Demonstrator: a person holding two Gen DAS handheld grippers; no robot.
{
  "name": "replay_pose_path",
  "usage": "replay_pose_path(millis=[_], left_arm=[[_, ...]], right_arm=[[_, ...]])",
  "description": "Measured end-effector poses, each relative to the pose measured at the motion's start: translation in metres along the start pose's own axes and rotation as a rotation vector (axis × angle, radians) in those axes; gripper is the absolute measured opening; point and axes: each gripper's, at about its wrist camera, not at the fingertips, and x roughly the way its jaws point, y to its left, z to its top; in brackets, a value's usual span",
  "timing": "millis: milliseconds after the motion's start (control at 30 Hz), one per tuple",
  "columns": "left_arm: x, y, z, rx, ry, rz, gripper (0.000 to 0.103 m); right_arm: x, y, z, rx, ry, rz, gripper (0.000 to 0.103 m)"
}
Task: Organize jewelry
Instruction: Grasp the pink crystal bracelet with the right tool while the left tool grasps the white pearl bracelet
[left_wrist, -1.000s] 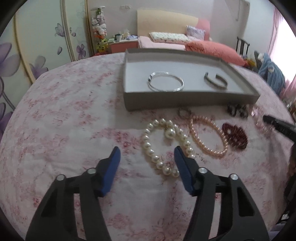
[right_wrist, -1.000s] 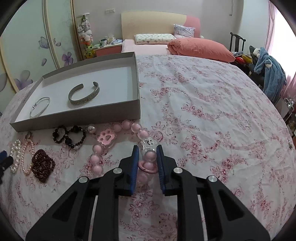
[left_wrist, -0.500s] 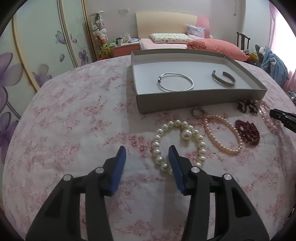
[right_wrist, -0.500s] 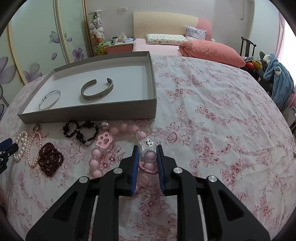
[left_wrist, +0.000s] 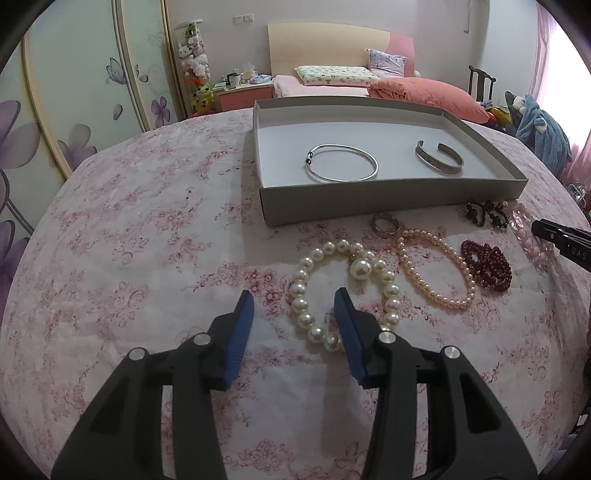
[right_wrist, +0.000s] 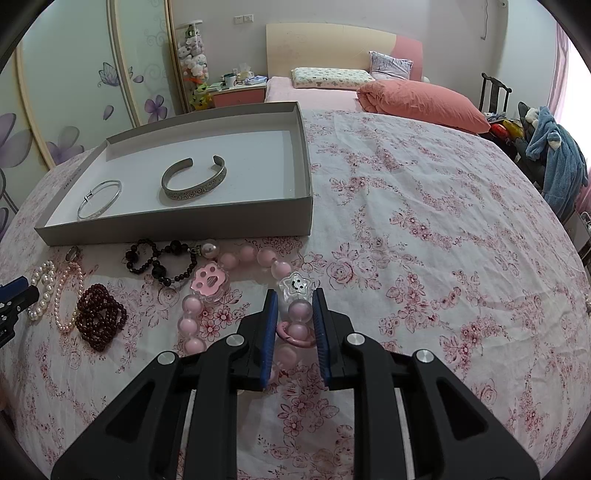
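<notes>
Left wrist view: your left gripper (left_wrist: 293, 308) hovers over the floral bedspread (left_wrist: 122, 258) with its jaws partway apart and closing. The left run of the white pearl bracelet (left_wrist: 343, 291) lies between the blue pads, but neither pad presses on it, so you have hold of nothing here. Beyond it sits the grey box (left_wrist: 384, 199), a shallow open tray. Inside lie two pieces, well apart: a thin silver bangle (left_wrist: 342, 163) towards the left and an open silver cuff (left_wrist: 439, 156) towards the right. In front of the box, on the cloth, lie a ring (left_wrist: 385, 222), a pink pearl strand (left_wrist: 436, 273), a dark red bead bracelet (left_wrist: 487, 264) and a black bead bracelet (left_wrist: 485, 213).

Right wrist view: your right gripper (right_wrist: 294, 308) has its jaws nearly together, clamped on the pink bead bracelet (right_wrist: 243, 284). A round bead sits squeezed between the pads, just below the clear star charm (right_wrist: 298, 284). The rest of that bracelet, with its pink paw charm (right_wrist: 209, 282), trails on the bedspread in front of the box's near wall. The box holds the same bangle and cuff, and its right part is bare.
</notes>
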Motion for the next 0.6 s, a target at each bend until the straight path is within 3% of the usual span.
replay_pose_path(millis=[67, 100, 133, 267, 600], left_arm=[[0.0, 0.0, 0.0, 0.003, -0.003, -0.005, 0.032], [0.0, -0.001, 0.001, 0.008, -0.006, -0.002, 0.015], [0.001, -0.002, 0.002, 0.014, -0.006, 0.001, 0.01], [0.003, -0.001, 0.007, -0.003, 0.003, -0.034, 0.01], [-0.032, -0.01, 0.021, -0.022, -0.133, -0.131, 0.01]], right_arm=[[0.0, 0.002, 0.0, -0.003, 0.0, -0.004, 0.02], [0.0, 0.0, 0.0, -0.007, -0.001, -0.007, 0.019], [-0.001, 0.002, 0.0, -0.016, -0.003, -0.011, 0.017], [-0.009, 0.004, 0.002, 0.001, -0.029, 0.016, 0.015], [-0.054, 0.021, 0.017, 0.019, -0.18, 0.163, 0.015]])
